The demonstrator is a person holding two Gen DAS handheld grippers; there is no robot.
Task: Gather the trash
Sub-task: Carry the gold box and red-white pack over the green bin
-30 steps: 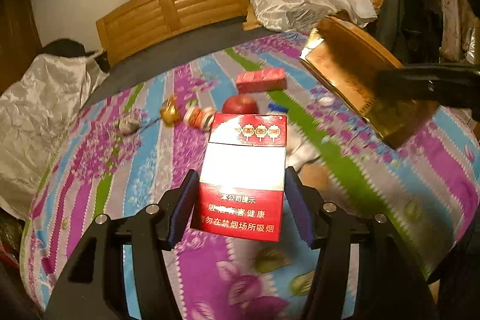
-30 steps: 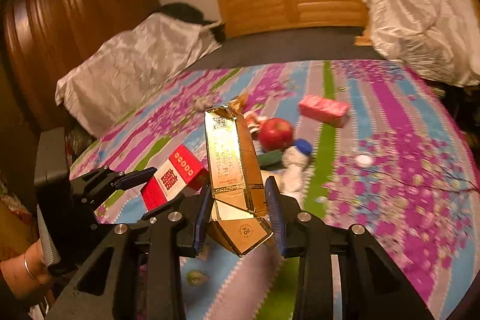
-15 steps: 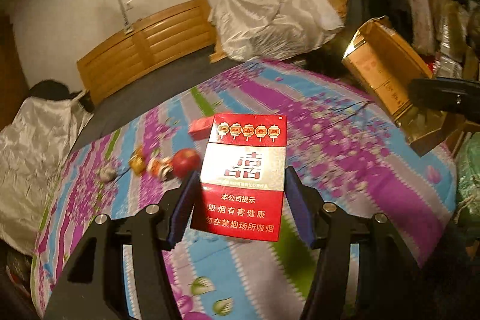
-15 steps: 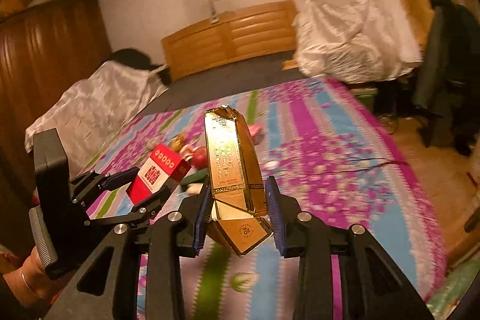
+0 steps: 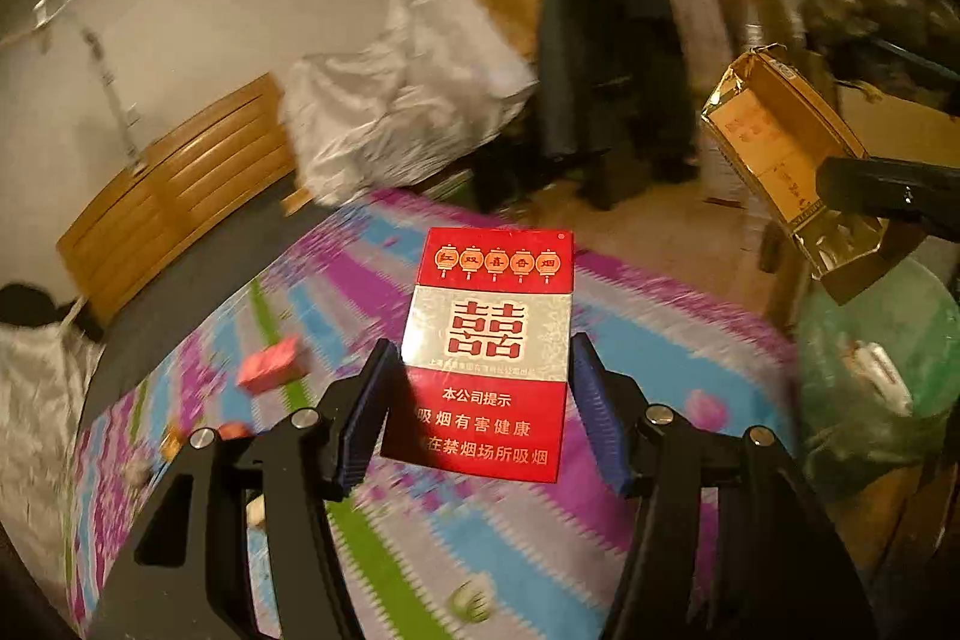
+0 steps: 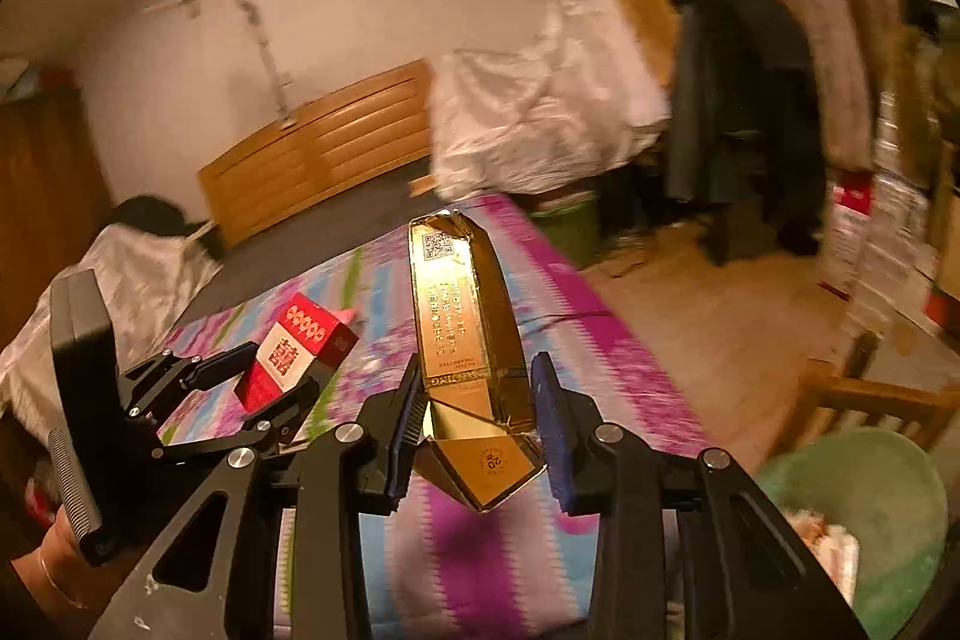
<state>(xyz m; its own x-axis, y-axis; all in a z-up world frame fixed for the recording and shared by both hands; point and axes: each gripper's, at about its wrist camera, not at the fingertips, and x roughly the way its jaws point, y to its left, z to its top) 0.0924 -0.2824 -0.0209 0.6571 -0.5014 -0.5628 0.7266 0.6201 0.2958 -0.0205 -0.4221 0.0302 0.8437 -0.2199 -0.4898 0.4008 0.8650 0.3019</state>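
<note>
Red and white card, a cigarette pack (image 5: 489, 352) stands upright between the pads of the left gripper (image 5: 480, 418), which is clamped on its lower half. The right gripper (image 6: 477, 424) is closed on a gold carton (image 6: 465, 340), torn open at its near end. Both pieces of trash are held up above the striped bedspread (image 5: 630, 340).

A green bin (image 6: 864, 508) with a liner sits at about 4 o'clock in the right wrist view and about 3 o'clock in the left wrist view, just off the bed's corner; it looks like the place to drop them. To do this well, bring each gripper fully over the bin's mouth before letting go, and release one at a time so the long carton does not catch the rim. More litter, including a pink box (image 5: 270, 364), lies at 9 o'clock on the bed.

The pack reads "红双喜香烟", a large "囍", then "本公司提示 吸烟有害健康". The carton shows a QR code and "20"; its other lettering is too small to read.
</note>
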